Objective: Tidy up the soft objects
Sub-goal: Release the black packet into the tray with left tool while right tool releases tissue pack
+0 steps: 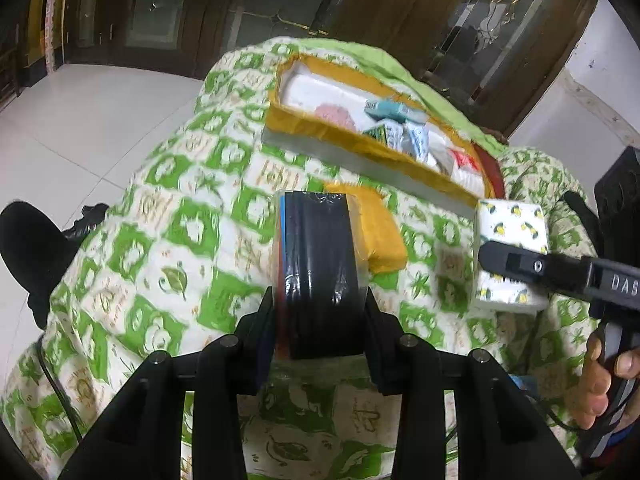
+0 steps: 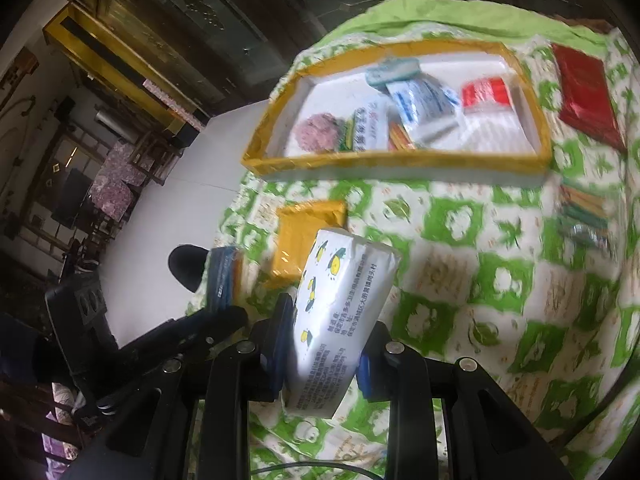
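Left gripper (image 1: 320,316) clamping dark pack (image 1: 318,256), right gripper (image 2: 322,354) tissue pack (image 2: 340,320), seemingly short of tray's yellow rim (image 2: 396,158).

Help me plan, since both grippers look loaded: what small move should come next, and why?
Probably carry the right gripper forward over the tray and release its tissue pack. Both grippers are shut on packs, other packs already lie in the tray, and its right end looks bare.

you get soft, even daylight; motion blur smears the green-and-white patterned cloth (image 2: 500,272), and fisheye bending darkens every corner.
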{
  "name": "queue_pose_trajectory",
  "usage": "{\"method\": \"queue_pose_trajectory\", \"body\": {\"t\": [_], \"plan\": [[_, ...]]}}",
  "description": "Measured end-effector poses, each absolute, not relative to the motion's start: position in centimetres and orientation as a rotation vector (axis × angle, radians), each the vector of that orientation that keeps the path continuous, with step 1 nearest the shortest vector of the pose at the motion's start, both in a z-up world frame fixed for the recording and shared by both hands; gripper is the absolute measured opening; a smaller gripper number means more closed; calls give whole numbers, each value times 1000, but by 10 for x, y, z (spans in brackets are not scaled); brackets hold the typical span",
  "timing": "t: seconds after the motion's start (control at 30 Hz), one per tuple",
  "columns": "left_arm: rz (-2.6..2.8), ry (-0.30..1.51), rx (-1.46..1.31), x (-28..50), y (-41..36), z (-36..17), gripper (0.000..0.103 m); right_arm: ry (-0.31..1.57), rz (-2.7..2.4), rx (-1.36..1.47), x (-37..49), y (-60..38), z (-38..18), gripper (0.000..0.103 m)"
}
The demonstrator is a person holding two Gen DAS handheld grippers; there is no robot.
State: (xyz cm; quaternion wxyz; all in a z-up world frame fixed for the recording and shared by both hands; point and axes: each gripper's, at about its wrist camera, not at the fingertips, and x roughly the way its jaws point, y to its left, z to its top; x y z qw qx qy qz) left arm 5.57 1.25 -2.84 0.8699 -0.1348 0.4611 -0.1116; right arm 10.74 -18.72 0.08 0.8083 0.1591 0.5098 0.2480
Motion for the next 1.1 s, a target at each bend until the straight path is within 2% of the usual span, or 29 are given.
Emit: {"method": "queue_pose_trajectory", "body": {"t": [0.3, 0.47, 0.8, 1.1], "plan": [[-262, 920, -296, 87, 20, 6, 37, 999, 545, 229, 154, -180, 56, 29], [-277, 908, -275, 122, 18, 17, 37, 962, 538, 222, 181, -176, 67, 29], [-257, 967, -206, 213, -2, 1, 37, 1037, 514, 325, 273, -154, 43, 29], [-229, 1013, -158, 259, -9, -18, 37, 1107, 453, 375, 348, -144, 2, 30]]}}
